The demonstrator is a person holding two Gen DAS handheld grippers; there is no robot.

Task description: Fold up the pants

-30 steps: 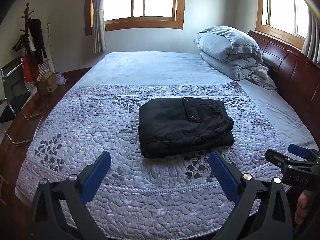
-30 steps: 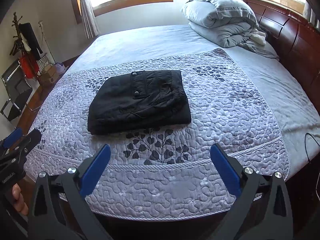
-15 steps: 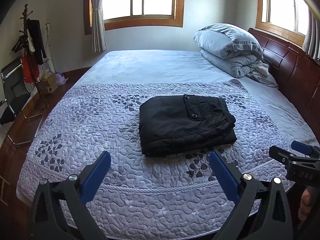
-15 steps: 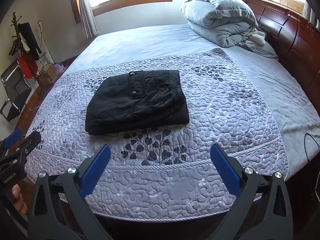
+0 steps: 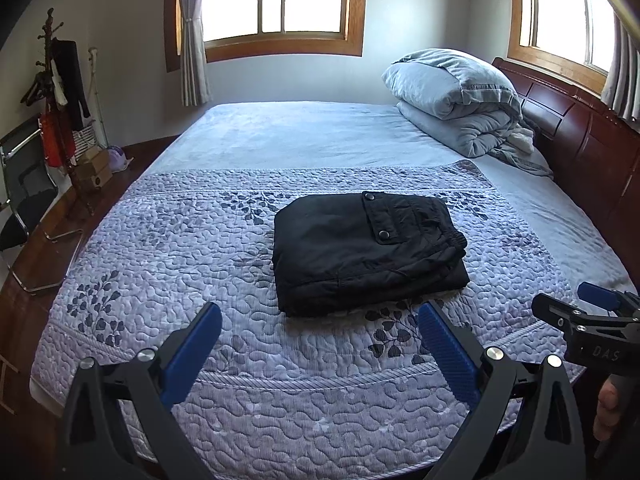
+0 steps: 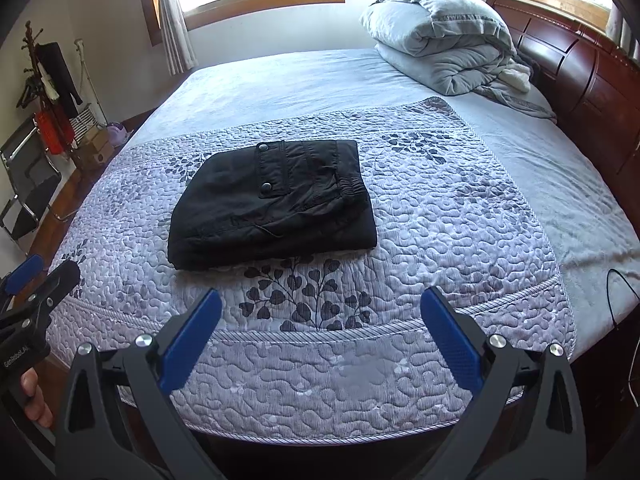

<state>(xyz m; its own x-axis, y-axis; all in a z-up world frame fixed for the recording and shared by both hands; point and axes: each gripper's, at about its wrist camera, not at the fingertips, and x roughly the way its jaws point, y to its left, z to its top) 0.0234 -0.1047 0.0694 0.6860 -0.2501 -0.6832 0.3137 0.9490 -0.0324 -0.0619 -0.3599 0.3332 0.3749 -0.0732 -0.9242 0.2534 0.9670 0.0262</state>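
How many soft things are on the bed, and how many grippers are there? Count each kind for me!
Folded black pants: 1
Patterned purple quilt: 1
Rolled grey duvet: 1
Grippers: 2, the left gripper and the right gripper, both open and holding nothing
Total: 5

Quilt [image 6: 440,208] bare all round folded pants [image 6: 272,204], open approach from near edge; duvet [image 6: 444,36] and headboard [image 6: 580,76] block far right corner, chair [image 5: 24,200] and coat rack [image 5: 60,92] crowd floor at left
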